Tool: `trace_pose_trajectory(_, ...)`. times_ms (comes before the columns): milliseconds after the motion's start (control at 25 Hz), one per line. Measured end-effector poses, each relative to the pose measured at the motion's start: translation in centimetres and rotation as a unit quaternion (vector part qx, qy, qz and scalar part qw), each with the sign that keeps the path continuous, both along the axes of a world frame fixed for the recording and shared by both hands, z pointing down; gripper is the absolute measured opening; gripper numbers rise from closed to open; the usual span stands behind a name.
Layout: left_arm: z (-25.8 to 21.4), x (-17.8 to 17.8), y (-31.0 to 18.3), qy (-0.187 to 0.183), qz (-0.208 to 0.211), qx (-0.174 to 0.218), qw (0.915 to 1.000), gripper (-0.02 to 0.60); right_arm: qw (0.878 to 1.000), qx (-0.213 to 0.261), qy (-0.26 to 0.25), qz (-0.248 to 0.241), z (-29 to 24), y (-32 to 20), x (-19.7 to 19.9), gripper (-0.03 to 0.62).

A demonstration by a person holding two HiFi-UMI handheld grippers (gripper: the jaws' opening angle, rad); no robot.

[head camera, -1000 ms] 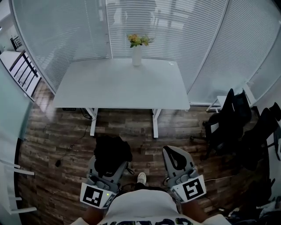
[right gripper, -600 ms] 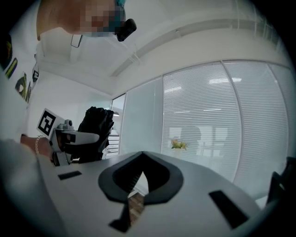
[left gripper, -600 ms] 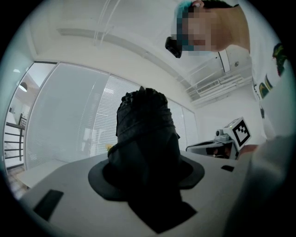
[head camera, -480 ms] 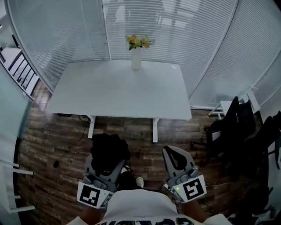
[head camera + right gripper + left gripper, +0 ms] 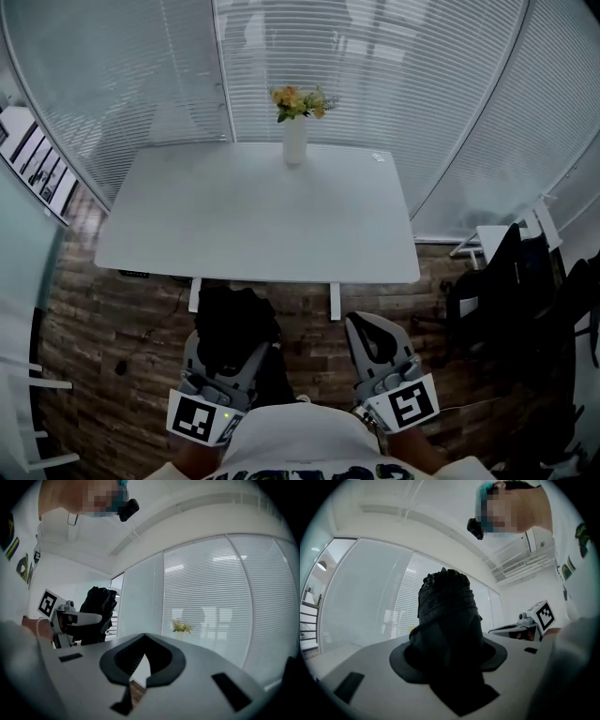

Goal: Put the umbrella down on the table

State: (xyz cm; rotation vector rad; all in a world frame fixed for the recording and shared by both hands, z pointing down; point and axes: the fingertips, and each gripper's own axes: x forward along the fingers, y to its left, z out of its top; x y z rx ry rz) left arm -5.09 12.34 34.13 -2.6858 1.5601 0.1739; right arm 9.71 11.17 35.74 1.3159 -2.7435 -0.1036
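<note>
White table (image 5: 253, 220) bears a flower vase (image 5: 294, 142) at its far edge.

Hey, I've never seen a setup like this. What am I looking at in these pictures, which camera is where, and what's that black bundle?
There is no robot here. A person holds a two-jaw gripper in each hand. The head view comes from a camera on the person's head, looking steeply down. The other two pictures come from a camera riding on each gripper, looking along its jaws.

The left gripper is clamped on the black bundle, which is a folded umbrella. The right gripper holds nothing, and its jaws look closed.

Ahead stands a white table. A vase of flowers stands at its far edge. The umbrella is not on the table yet.
</note>
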Motion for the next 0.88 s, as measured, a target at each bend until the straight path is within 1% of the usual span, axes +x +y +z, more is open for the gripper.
trace_pose_trajectory(200, -0.2, -2.4, -7.1, -0.004, 0.016, 0.002, 0.9999, 0.249, 1.000, 0.010, 0.011, 0.004, -0.4, -7.4, -3.0, 0.009)
trace_pose_trajectory(360, 0.0, -4.4, -13.2, 0.000, 0.026, -0.006, 0.9996, 0.249, 1.000, 0.005, 0.010, 0.005, -0.9, -13.6, -5.6, 0.009)
trace_pose_trajectory(600, 0.1, -8.0, -23.2, 0.001, 0.028, -0.008, 0.9996, 0.249, 1.000, -0.002, 0.016, 0.006, -1.0, -23.4, -9.3, 0.009)
trace_pose_trajectory(800, 1.2, -9.5, -27.6, -0.001, 0.039, -0.024, 0.9990, 0.249, 1.000, 0.001, 0.013, 0.010, -0.8, -27.7, -11.1, 0.009)
trace_pose_trajectory(880, 1.3, -10.0, -30.0, 0.000, 0.041, -0.025, 0.9989, 0.249, 1.000, -0.003, 0.015, 0.014, -0.6, -29.9, -11.4, 0.009)
